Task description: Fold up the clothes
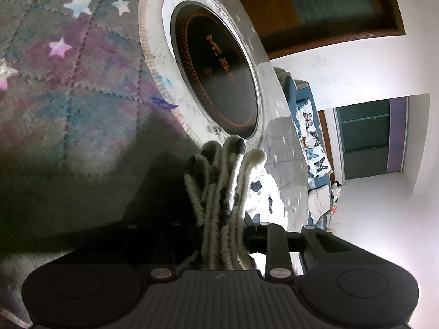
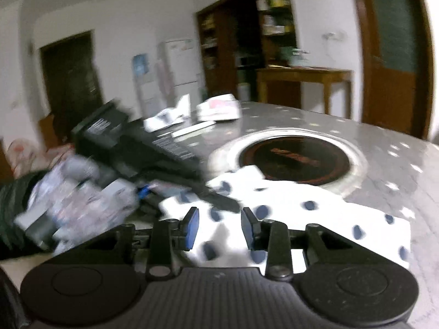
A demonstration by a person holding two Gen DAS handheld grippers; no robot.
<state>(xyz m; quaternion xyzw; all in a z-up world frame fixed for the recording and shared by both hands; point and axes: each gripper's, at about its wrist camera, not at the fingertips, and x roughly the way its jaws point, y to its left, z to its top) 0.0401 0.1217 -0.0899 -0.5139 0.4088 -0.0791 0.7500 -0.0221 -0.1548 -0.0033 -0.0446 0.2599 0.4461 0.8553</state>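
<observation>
Your left gripper (image 1: pixel 219 213) was clenched on a thick bunch of folded layers of the white, dark-spotted garment (image 1: pixel 219 181), whose fuzzy edges stuck out past the fingers. Your right gripper (image 2: pixel 219 227) was released, its blue-padded fingers (image 2: pixel 192 226) spread apart and hovering just above the same garment (image 2: pixel 315 213), which lay spread on the round table (image 2: pixel 384 159). That table had a grey, marble-like top flecked with pale spots. Set into its middle was a round black cooktop (image 2: pixel 296 161) with orange markings, ringed by a white rim; the garment's far edge reached that rim. In the right wrist view, your left gripper (image 2: pixel 131 148) showed as a blurred black body coming in from the left, above the cloth. Papers and a small white box (image 2: pixel 219 107) lay at the table's far side. Below the table, in the left wrist view, was a grey floor mat (image 1: pixel 68 68) with pastel stars. Around the room stood white walls, a brown wooden door (image 2: pixel 395 49), dark shelving (image 2: pixel 247 33), a wooden side table (image 2: pixel 304 79), a white fridge (image 2: pixel 181 63), and a sofa with a butterfly-print cover (image 1: pixel 312 137).
</observation>
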